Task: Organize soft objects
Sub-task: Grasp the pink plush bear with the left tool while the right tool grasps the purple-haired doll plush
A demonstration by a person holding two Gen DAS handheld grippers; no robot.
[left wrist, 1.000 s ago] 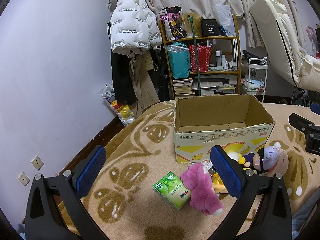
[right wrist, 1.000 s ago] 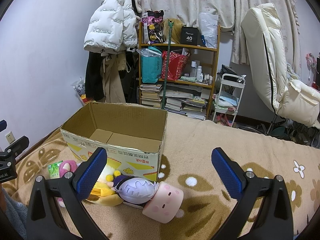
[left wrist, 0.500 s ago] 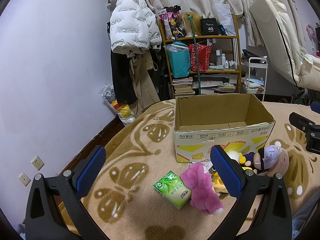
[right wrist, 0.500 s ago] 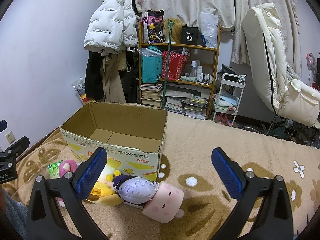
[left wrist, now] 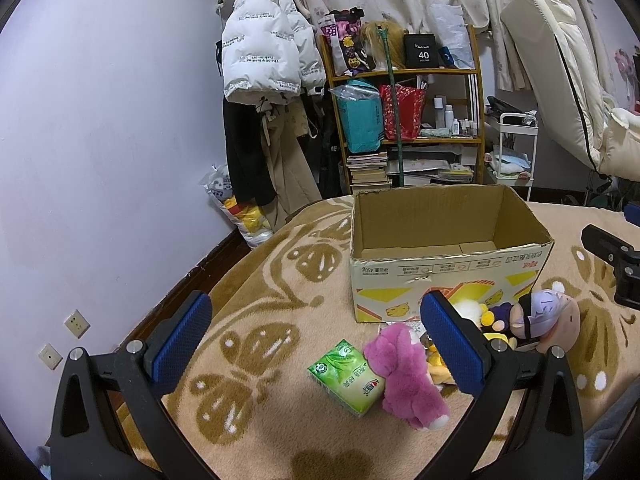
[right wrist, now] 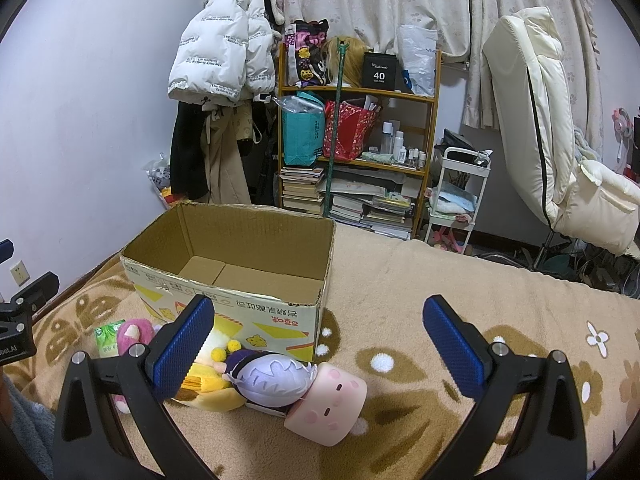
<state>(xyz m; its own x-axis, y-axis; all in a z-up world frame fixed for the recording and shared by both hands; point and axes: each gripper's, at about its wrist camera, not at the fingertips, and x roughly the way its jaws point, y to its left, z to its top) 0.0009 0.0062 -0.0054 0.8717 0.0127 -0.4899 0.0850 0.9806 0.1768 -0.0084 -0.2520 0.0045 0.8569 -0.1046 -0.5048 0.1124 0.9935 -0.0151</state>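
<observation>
An open cardboard box (left wrist: 448, 256) stands on the tan blanket (left wrist: 280, 288) with brown leaf and flower patterns; its flaps are gone or folded in, its inside shows only bare cardboard, and its front carries yellow graphics and red print. The soft things lie in a heap against that front wall. A magenta plush (left wrist: 404, 368) with a fuzzy coat lies nearest the left gripper (left wrist: 316, 340), touching a green tissue pack (left wrist: 346, 376) on its left side. Beside it sits a yellow plush (right wrist: 208, 392) with small yellow pompoms, and over that rests a doll with pale lavender hair (right wrist: 272, 376) (dark purple clothing at its neck). A pink cylindrical cushion (right wrist: 326, 404) with a small printed face lies just beside the doll's head. The left gripper hovers above the blanket, spread wide and holding nothing. The right gripper (right wrist: 318, 340) is likewise released, poised over the doll and cushion without touching them.
</observation>
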